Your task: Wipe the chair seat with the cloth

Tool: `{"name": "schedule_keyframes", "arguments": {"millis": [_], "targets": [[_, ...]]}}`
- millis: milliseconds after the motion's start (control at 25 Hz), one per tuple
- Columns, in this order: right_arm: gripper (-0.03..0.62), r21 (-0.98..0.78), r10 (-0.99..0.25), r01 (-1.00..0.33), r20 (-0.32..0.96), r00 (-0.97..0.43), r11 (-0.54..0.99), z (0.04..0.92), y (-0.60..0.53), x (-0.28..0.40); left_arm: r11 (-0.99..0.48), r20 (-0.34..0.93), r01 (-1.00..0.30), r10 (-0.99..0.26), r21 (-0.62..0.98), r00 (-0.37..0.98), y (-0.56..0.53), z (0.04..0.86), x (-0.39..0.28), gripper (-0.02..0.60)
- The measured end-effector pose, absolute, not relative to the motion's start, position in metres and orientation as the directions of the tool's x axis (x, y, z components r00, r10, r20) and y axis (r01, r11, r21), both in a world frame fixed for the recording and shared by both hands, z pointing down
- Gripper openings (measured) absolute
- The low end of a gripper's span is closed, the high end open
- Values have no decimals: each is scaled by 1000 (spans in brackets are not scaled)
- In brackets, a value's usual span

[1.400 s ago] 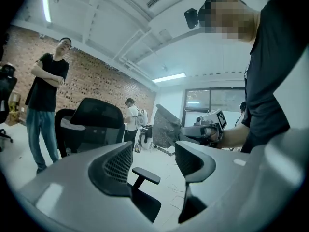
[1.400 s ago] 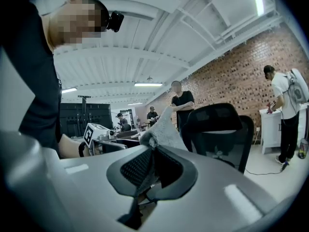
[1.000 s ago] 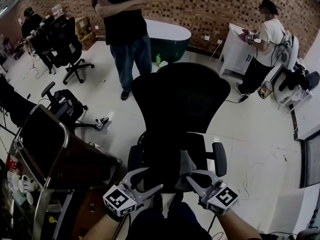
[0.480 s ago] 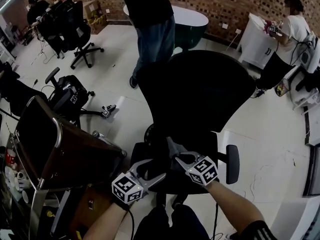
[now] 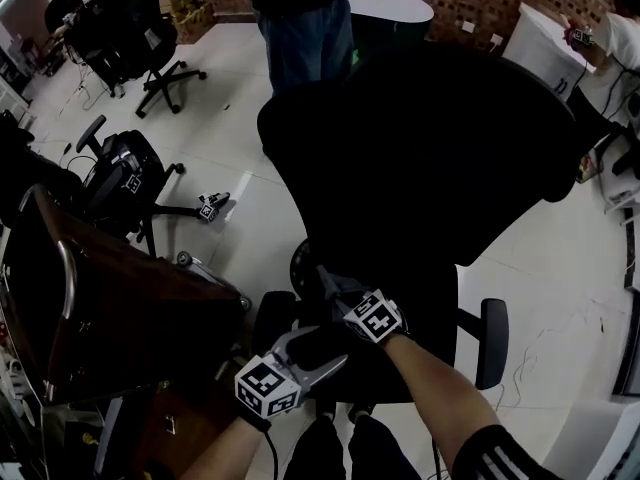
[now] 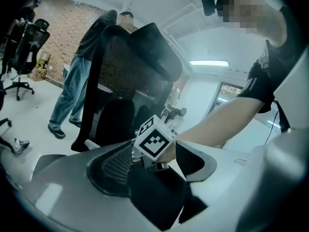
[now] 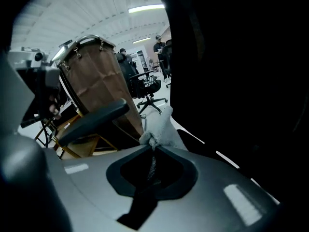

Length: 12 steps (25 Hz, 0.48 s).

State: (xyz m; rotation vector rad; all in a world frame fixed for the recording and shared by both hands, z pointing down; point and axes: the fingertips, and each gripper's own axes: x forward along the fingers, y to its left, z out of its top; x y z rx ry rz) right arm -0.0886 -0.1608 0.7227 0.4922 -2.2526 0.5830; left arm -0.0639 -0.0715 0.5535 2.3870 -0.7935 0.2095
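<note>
A black office chair fills the middle of the head view, its tall backrest (image 5: 440, 138) above the dark seat (image 5: 425, 318). My right gripper (image 5: 327, 280) reaches over the seat's left part and is shut on a grey cloth (image 5: 338, 288). In the right gripper view the cloth (image 7: 161, 125) bunches out from the closed fingertips, with the backrest (image 7: 241, 81) close on the right. My left gripper (image 5: 335, 353) hovers open at the seat's front left edge with nothing in it. The left gripper view shows the right gripper's marker cube (image 6: 153, 140) between its spread jaws.
A brown chair with a metal frame (image 5: 110, 308) stands close on the left. The black chair's armrests (image 5: 492, 340) flank the seat. More office chairs (image 5: 125, 178) stand on the white floor. A person (image 5: 300, 28) stands behind the backrest, and another (image 5: 620, 18) at the far right.
The right gripper has carried the cloth forward and to the left over the seat. The left gripper has stayed open near the front edge. The head camera has leaned closer to the chair.
</note>
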Motion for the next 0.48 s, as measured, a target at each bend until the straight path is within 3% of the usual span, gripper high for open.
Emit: {"name": "schedule_keyframes", "arguments": {"millis": [480], "targets": [[25, -217, -87, -418, 797, -598, 882, 832, -182, -131, -615, 313, -602, -519, 510, 795, -88, 599, -55, 308]]}}
